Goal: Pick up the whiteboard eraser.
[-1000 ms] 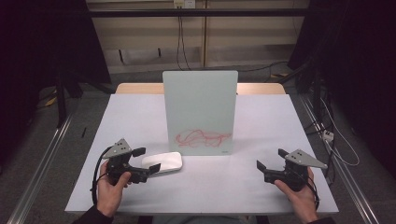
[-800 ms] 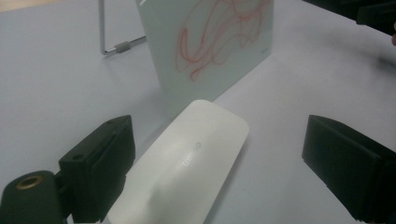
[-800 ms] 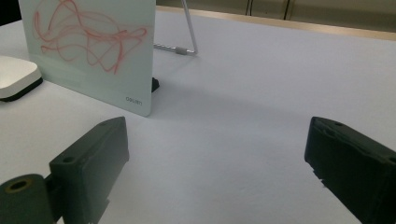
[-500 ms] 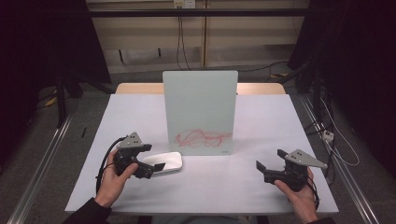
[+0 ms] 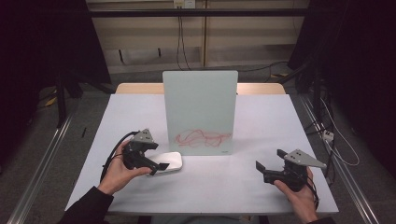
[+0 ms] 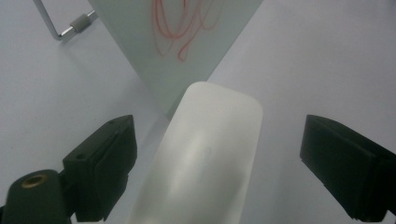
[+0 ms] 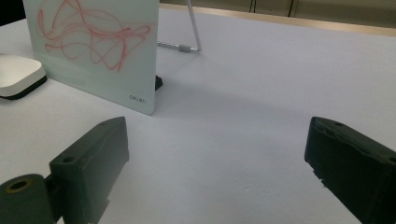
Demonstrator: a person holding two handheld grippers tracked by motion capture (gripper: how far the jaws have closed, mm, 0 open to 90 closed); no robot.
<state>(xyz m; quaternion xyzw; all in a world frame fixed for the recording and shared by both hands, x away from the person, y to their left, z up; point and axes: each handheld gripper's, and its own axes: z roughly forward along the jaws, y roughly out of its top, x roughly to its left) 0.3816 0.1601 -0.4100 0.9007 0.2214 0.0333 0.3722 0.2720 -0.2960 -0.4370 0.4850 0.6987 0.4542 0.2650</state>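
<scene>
Nearest to the person, the right gripper [image 5: 267,169] is held low over the bare front of the counter [image 5: 219,186] by the right hand [image 5: 299,196]. Its jaws stand wide and released, with nothing between them, as the right gripper view shows; it is judged to be parked there, well apart from the work, so that it stays out of the way.

A little farther in, the left gripper [image 5: 159,165] is brought up to the white eraser [image 5: 169,162], which lies flat on the counter just in front of the board's lower left corner. In the left gripper view the eraser [image 6: 201,158] is seen lengthwise between the jaws, with a gap left on either side, so it is straddled but not yet grasped. The jaws have just been closing slightly around it. The lengthwise approach is judged to be chosen so that the narrow sides can be pinched.

Behind it, the whiteboard [image 5: 200,112] is propped nearly upright on a wire stand [image 7: 189,28], so that its face with the red scribble [image 5: 201,137] is presented to the person and can be wiped. Small grey print [image 7: 136,98] is seen at the board's lower corner in the right gripper view; it appears to read "deli", though it is too small to be certain.
</scene>
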